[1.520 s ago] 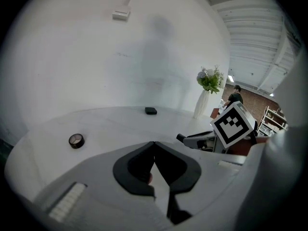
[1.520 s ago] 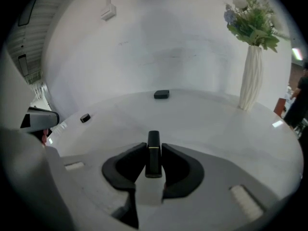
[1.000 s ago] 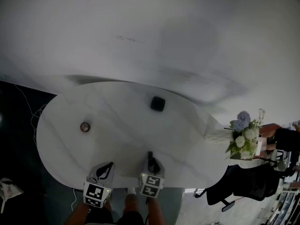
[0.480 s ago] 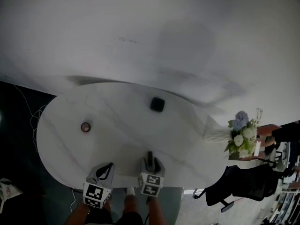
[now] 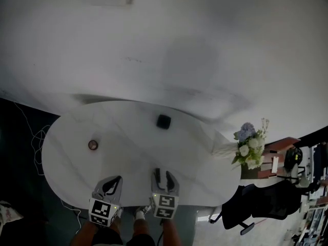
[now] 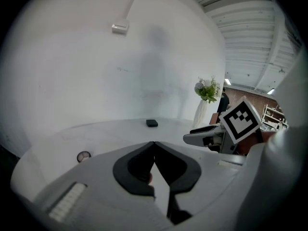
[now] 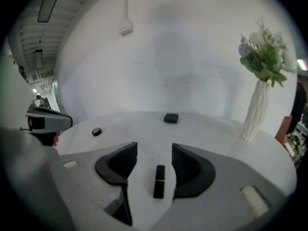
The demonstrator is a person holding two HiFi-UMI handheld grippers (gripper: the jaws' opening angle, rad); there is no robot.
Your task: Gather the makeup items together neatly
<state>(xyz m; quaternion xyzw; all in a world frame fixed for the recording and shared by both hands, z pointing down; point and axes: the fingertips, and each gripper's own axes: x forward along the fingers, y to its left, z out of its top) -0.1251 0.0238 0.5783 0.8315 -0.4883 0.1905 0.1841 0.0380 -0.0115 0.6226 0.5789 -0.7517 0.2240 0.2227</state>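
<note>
Setting: office or studio interior
Furniture: oval white table (image 5: 66, 147), black swivel chair (image 5: 266, 201)
Decor: white vase of flowers (image 7: 257, 105)
Overhead: ribbed ceiling (image 6: 250, 42), strip light (image 7: 48, 3)

On the table (image 5: 72, 160), lipstick (image 7: 159, 181) lies nearest, compact (image 5: 163, 121) behind it, jar (image 5: 93, 145) leftward.

Dim, flat, greyish light. Faint soft shadow on the wall (image 5: 189, 60). Strong fisheye bending, black corners. Slight blur throughout, no glare.
</note>
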